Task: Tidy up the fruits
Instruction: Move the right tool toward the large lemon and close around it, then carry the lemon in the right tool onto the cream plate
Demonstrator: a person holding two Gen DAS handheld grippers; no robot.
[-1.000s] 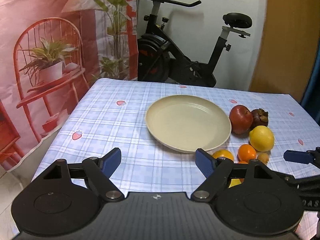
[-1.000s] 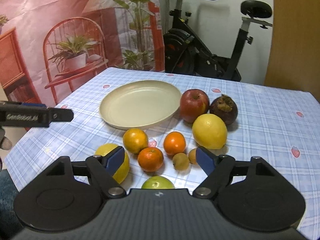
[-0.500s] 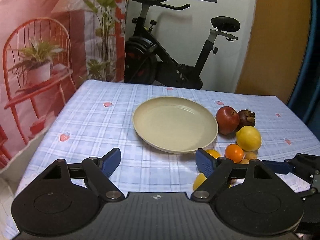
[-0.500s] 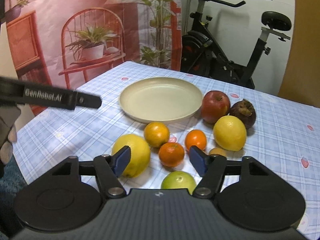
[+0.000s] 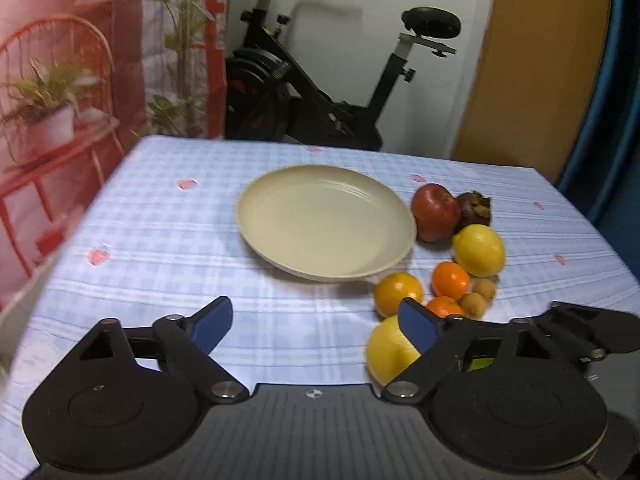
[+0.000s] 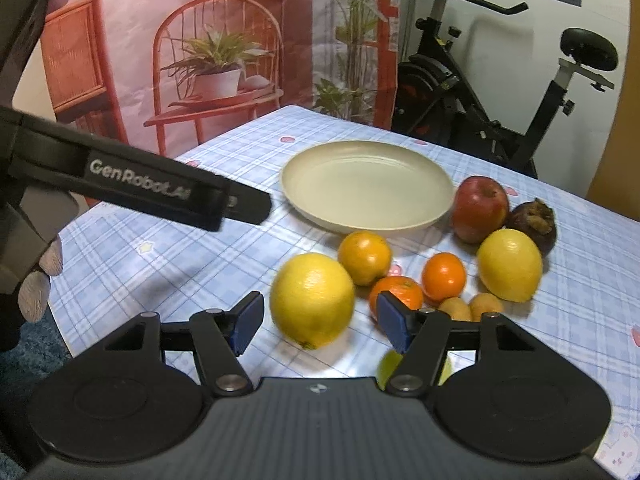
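Note:
An empty cream plate sits mid-table. To its right and front lie a red apple, a dark mangosteen, a lemon, several oranges, two small brown fruits, a green fruit and a big yellow citrus. My right gripper is open, its blue pads either side of the yellow citrus, not touching. My left gripper is open and empty over the cloth, left of the fruit.
The table has a blue checked cloth with its left edge near a red printed backdrop. An exercise bike stands behind the table. The left gripper's body crosses the left side of the right wrist view.
My right gripper has moved left and forward and narrowed around the big yellow citrus. My left gripper has swung right, bringing the fruit further into its view.

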